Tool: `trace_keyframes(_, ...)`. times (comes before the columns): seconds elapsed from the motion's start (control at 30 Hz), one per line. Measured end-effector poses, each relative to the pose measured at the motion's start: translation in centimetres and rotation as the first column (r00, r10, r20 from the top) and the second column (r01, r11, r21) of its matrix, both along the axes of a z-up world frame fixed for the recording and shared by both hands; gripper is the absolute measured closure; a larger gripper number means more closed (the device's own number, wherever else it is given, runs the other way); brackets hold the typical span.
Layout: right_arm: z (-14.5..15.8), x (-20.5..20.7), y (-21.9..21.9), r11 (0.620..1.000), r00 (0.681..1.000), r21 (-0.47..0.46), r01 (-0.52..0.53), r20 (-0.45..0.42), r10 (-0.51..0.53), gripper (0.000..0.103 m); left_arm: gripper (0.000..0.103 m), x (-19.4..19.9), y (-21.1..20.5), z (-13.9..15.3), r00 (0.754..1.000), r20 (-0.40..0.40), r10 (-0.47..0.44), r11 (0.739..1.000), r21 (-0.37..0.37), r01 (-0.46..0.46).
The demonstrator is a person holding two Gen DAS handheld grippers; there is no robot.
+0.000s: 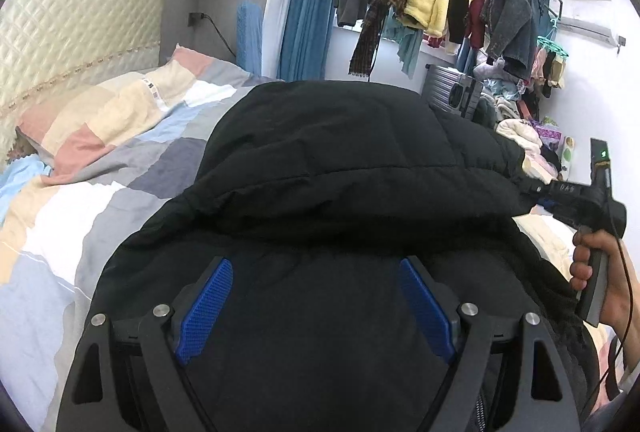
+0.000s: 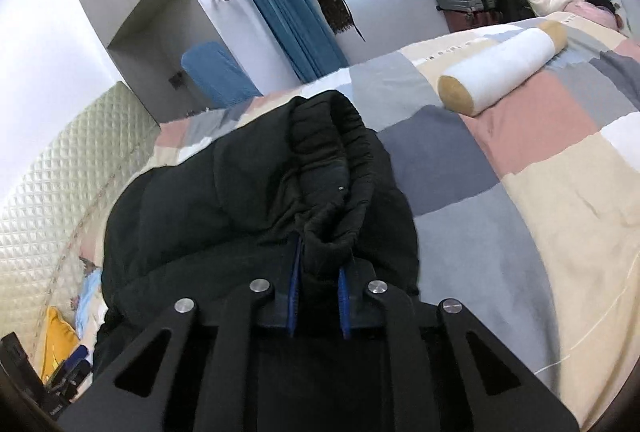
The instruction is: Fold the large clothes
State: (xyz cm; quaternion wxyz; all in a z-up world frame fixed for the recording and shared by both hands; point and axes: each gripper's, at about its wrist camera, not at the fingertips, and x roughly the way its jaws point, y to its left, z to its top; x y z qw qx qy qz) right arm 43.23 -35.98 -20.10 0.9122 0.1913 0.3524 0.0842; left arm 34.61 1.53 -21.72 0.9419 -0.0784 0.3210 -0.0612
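The right gripper (image 2: 319,302) is clamped on the gathered cuff of the black jacket (image 2: 256,208), its blue pads pressed close with the elastic edge bunched between them. The left gripper (image 1: 316,306) stands wide apart, its pads poised over the jacket's padded body without pinching anything.

The step in hand looks like folding a sleeve across the body of the jacket, which lies spread on the patchwork bedspread (image 2: 520,200) near the quilted headboard (image 2: 60,172). The next move probably calls for carrying the cuff inward over the chest and laying it flat, while the left gripper presses or pins the bulk so it does not slide.

The jacket lies directly under and ahead of both grippers; a bolster pillow (image 2: 500,72) rests well apart.
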Motion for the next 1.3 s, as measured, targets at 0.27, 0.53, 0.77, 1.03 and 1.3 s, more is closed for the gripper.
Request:
trace_keyframes(0.27, -2.6, 0.5, 1.5, 0.990, 0.997, -0.141, -0.029, -0.078, 0.018, 0.085, 0.018, -0.3, 0.7, 0.3, 1.000, 0.011, 0.017, 1.000, 0.001, -0.017)
trace_keyframes(0.53, 0.0, -2.6, 1.8, 0.983, 0.997, -0.177, -0.052, -0.069, 0.040, 0.081, 0.018, -0.6, 1.6, 0.6, 1.000, 0.004, 0.023, 0.999, -0.042, -0.022)
trace_keyframes(0.77, 2.1, -6.8, 1.8, 0.989, 0.995, -0.132, -0.069, -0.076, 0.059, 0.080, 0.018, -0.7, 1.7, 0.6, 0.999, 0.005, 0.037, 0.999, -0.029, -0.037)
trace_keyframes(1.03, 3.5, -11.5, 1.0, 0.989, 0.998, -0.141, -0.041, -0.057, 0.034, 0.080, 0.018, -1.4, 2.2, 0.9, 0.999, -0.017, 0.040, 0.997, -0.061, -0.041)
trace_keyframes(1.3, 3.5, -14.5, -1.1, 0.989, 0.988, -0.134, -0.059, -0.152, 0.038, 0.072, 0.018, -2.9, 3.4, 2.0, 0.998, -0.057, -0.015, 0.993, -0.115, 0.008)
